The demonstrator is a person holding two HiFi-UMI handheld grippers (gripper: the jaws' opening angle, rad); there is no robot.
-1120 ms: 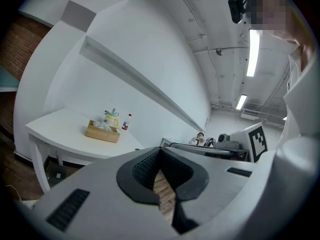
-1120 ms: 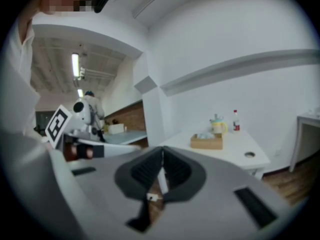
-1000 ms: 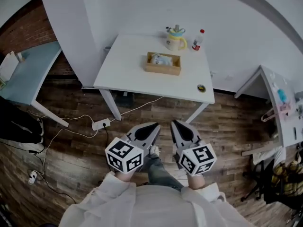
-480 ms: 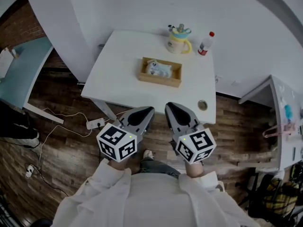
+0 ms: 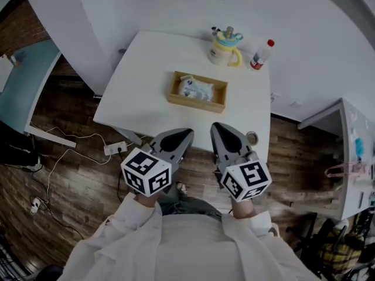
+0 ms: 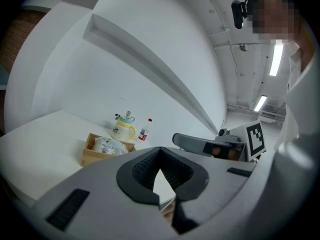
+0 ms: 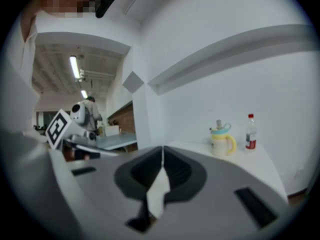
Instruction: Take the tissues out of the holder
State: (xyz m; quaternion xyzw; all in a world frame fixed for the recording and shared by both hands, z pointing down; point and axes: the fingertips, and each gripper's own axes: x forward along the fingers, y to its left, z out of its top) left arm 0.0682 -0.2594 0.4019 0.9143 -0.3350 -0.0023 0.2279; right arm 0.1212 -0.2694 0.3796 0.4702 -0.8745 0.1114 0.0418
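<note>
A wooden holder (image 5: 197,99) sits mid-table on the white table (image 5: 146,81), with a pack of tissues (image 5: 195,88) lying inside it. In the left gripper view the holder (image 6: 91,156) and tissues (image 6: 107,145) appear ahead and to the left. My left gripper (image 5: 186,133) and right gripper (image 5: 216,126) hover side by side over the table's near edge, short of the holder. Both are shut with nothing between the jaws, as the left gripper view (image 6: 160,149) and the right gripper view (image 7: 162,148) show.
A yellow lidded jug (image 5: 225,47) and a small red-capped bottle (image 5: 261,54) stand at the table's far side. A small round object (image 5: 252,137) lies near the front right corner. A teal table (image 5: 23,86) stands left, a power strip (image 5: 114,149) lies on the floor.
The table has come nearer in the head view. Both grippers, earlier over the wooden floor, now reach its near edge. Their jaws stayed shut.
</note>
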